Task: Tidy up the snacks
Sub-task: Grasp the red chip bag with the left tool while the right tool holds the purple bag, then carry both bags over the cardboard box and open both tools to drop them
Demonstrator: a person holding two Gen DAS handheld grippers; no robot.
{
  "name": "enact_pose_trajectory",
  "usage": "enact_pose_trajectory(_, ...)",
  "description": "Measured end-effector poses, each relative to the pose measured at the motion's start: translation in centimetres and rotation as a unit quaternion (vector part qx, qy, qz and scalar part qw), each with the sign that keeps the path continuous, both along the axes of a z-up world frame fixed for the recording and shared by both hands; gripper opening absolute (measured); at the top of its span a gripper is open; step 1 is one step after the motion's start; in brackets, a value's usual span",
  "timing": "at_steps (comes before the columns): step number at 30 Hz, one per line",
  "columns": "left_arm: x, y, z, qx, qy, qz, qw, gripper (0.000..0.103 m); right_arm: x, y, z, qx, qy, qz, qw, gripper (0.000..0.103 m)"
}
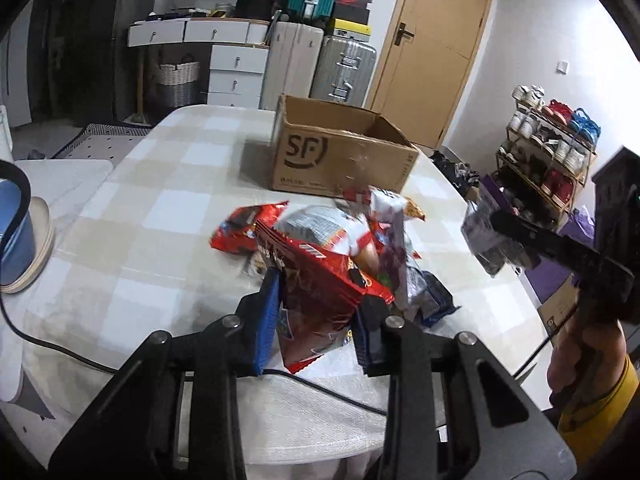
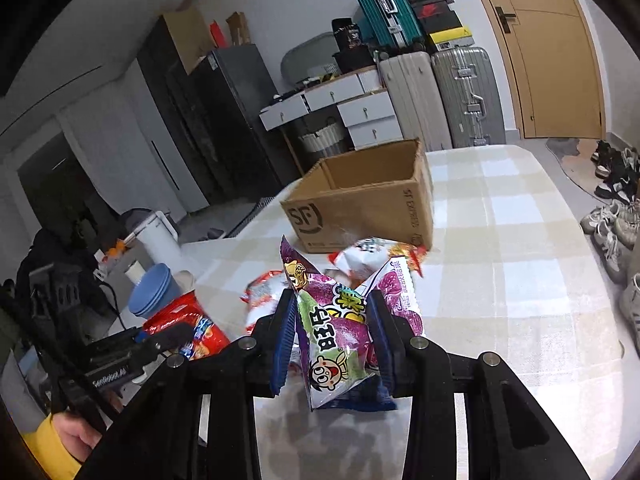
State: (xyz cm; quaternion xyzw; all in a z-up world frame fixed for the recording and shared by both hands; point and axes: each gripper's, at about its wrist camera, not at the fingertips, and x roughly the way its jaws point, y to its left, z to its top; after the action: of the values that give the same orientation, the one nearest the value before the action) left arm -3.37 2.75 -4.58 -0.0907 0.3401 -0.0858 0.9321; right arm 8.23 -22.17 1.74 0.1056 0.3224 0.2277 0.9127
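My left gripper (image 1: 318,296) is shut on a red snack bag (image 1: 320,292), held just above the table in front of a pile of snack packets (image 1: 340,232). My right gripper (image 2: 332,320) is shut on a purple snack bag (image 2: 340,336) with a cartoon face, lifted above the table. In the left wrist view the right gripper (image 1: 500,224) hangs at the right with that bag (image 1: 480,236). In the right wrist view the left gripper (image 2: 176,334) holds the red bag (image 2: 188,328) at the left. An open cardboard box (image 1: 340,156) marked SF stands behind the pile; it also shows in the right wrist view (image 2: 368,204).
The table (image 1: 140,220) has a beige checked cloth. A blue bowl stack (image 1: 12,232) on a plate sits at its left edge, with a black cable (image 1: 60,348) across the front. Suitcases (image 1: 344,68), drawers and a shoe rack (image 1: 548,148) stand beyond the table.
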Motion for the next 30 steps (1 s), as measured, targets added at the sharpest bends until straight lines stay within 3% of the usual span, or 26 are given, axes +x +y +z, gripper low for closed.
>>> enact_pose_trajectory(6,1.8,0.8,-1.8,-0.021,0.033,-0.003,0.9992,0.028,0.7,2.0,-1.3,-0.027,0.026,0.005,0.999,0.035)
enact_pose_trajectory(11,1.5,1.2,-0.7,-0.028,0.009,-0.006,0.9995,0.027,0.7,2.0,-1.5,-0.028,0.018,0.003,0.999,0.035)
enact_pose_trajectory(17,1.4,2.8,0.3,-0.083,-0.004,0.002,0.9966,0.027,0.3,1.7,-0.8,-0.006,0.000,0.008,1.000,0.035)
enact_pose_trajectory(30,1.2,3.3,5.2,-0.121,-0.042,-0.006,0.9917,0.027,-0.7,1.4,1.8,0.042,-0.040,0.018,0.998,0.035)
